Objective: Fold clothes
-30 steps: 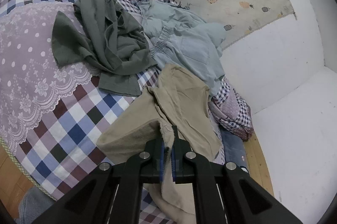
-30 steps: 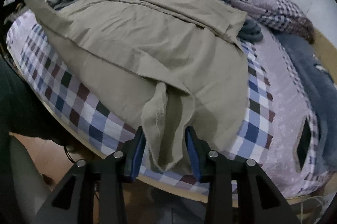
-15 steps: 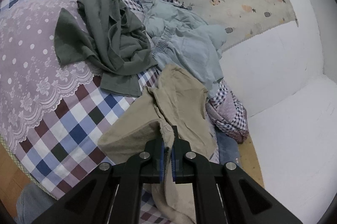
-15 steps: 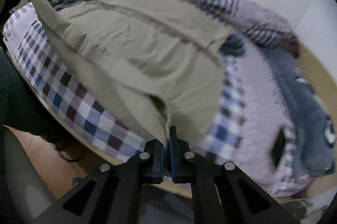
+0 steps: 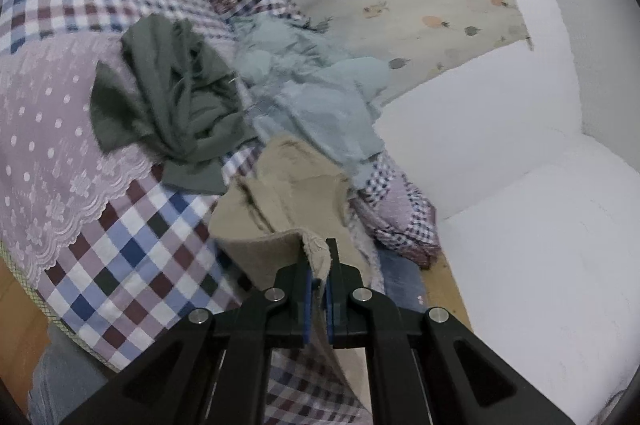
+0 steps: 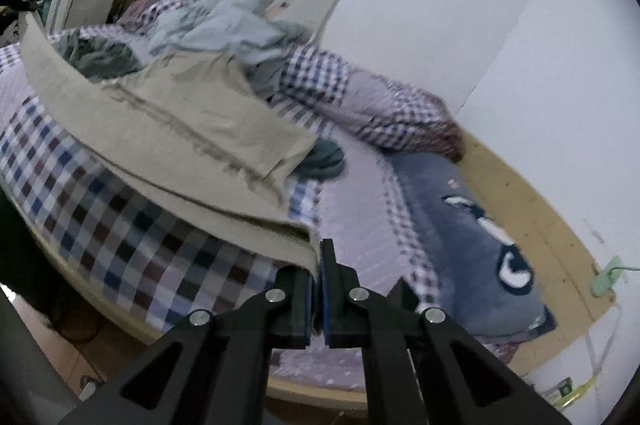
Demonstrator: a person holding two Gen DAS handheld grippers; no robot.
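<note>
My right gripper, gaping a second ago, has now clamped its jaws on the tan garment's near corner while my left gripper stays pinched on another, so the cloth lifts off the bed, ready to spread.

Both hand-held grippers — black frames, blue pads, silver screws.

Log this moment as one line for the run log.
left hand-held gripper: shut on tan garment | right hand-held gripper: shut on tan garment | garment: lifted over checked bedspread | fold: not done
</note>
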